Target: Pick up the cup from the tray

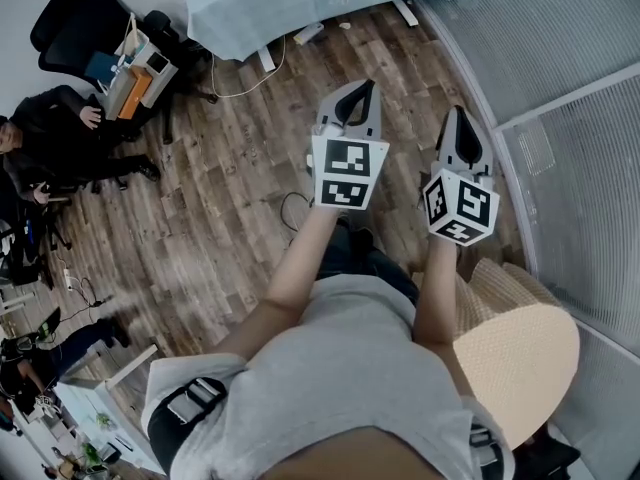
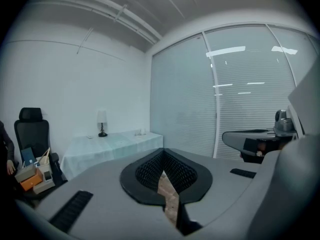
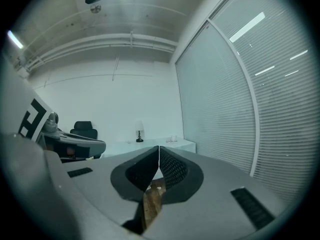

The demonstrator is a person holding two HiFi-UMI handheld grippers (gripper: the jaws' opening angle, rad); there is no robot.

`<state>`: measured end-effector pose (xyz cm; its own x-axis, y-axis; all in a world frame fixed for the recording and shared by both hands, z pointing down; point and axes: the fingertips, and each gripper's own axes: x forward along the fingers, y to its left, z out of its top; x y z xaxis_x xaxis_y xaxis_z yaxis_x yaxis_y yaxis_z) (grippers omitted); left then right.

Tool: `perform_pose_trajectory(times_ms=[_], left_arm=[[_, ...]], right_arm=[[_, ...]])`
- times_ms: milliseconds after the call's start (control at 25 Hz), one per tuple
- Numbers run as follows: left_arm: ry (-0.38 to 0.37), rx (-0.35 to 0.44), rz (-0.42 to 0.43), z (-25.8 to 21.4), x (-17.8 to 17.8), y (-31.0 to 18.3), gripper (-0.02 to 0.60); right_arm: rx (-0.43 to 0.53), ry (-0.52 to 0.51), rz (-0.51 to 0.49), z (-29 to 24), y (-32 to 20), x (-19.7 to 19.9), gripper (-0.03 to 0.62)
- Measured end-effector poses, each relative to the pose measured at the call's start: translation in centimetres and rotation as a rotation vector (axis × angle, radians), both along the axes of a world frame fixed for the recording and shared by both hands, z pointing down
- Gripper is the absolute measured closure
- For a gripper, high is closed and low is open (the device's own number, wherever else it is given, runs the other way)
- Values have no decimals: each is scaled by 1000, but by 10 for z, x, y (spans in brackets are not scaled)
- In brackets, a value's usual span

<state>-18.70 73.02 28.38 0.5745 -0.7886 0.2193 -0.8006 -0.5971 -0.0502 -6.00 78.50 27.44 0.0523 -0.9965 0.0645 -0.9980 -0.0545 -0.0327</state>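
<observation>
over the floor [image 1: 215, 193], left gripper [image 1: 361, 90] and right gripper [image 1: 461, 114] are closed

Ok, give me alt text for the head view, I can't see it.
Looking down, a standing person holds the left claw and right claw shut and empty over a wood floor. A cloth-covered table stands ahead, a seated person at far left.

The head camera is looking steeply down from above the person, close over the left hand-held gripper [image 1: 362, 86] and right hand-held gripper [image 1: 459, 111], with the wooden floor [image 1: 225, 208] beyond. Each gripper camera is sitting just behind its own jaws, facing roughly level across the room. All three views are sharing the cloth-covered desk [image 1: 300, 3] and the glass wall [image 1: 560, 58].
</observation>
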Motion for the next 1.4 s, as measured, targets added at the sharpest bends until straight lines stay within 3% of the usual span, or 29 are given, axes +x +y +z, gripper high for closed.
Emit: perform_pose_trajectory(times_ms=[360, 680, 960, 1400], left_arm=[[-8, -17, -15, 9, 19, 4, 580], [-14, -13, -16, 13, 25, -25, 580], [4, -8, -12, 13, 43, -93, 580], [14, -9, -4, -3, 57, -245, 580]], right_arm=[[-12, -37, 0, 12, 6, 31, 586], [-10, -49, -6, 17, -25, 35, 586], [1, -39, 2, 14, -91, 52, 586], [5, -35, 13, -3, -248, 67, 586]])
